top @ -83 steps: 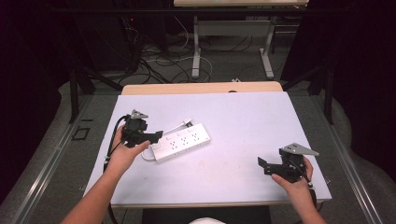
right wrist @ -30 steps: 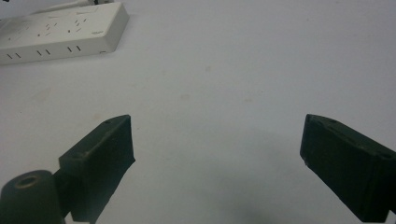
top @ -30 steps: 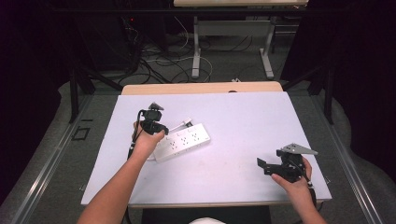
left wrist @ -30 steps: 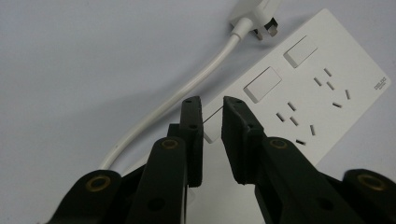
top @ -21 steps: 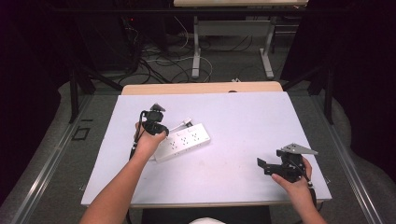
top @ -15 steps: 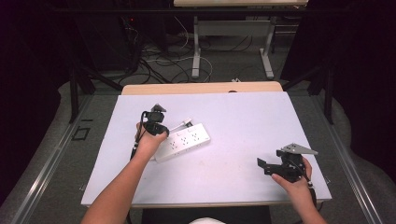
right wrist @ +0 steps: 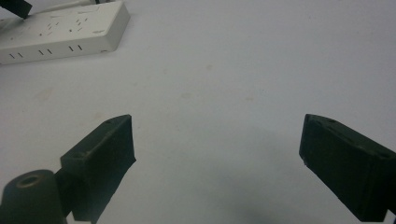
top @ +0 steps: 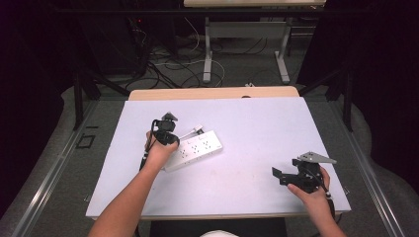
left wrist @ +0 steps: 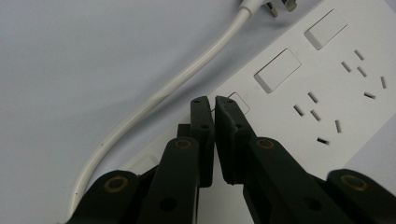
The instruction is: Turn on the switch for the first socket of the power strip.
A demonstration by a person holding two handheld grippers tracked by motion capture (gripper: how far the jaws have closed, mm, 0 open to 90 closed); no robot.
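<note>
1. Left gripper (left wrist: 214, 100) clenched, jaws nearly together with a sliver of gap, tips resting on or just above the rocker switch (left wrist: 232, 103) at the cord end of the white power strip (top: 193, 150). Nothing pinched between the jaws.
2. Power strip lying flat on the white table (top: 257, 123), left of centre, angled, with its white cable (left wrist: 154, 100) curling away from the near end toward the plug (left wrist: 280, 4) in the left gripper view. 2 more switches (left wrist: 277, 70) visible further along, each beside a socket group.
3. Right gripper (top: 282, 175) released, jaws spread wide, hovering low over bare table near the right front edge, well apart from the strip. Strip seen far off in the right gripper view (right wrist: 60, 28).
4. Likely risk: pressing at an angle with narrow tips, hence slipping off the switch edge onto the casing and leaving it untoggled.
5. Likely risk: no hold on the strip, so a sideways push could slide or pivot the light body across the smooth table instead of rocking the switch.
6. Possible risk: tips straddling the switch rim and jamming in its gap, then lifting the strip on withdrawal.
7. Possible risk: drifting onto the cable beside the jaws and dragging the strip by it.
</note>
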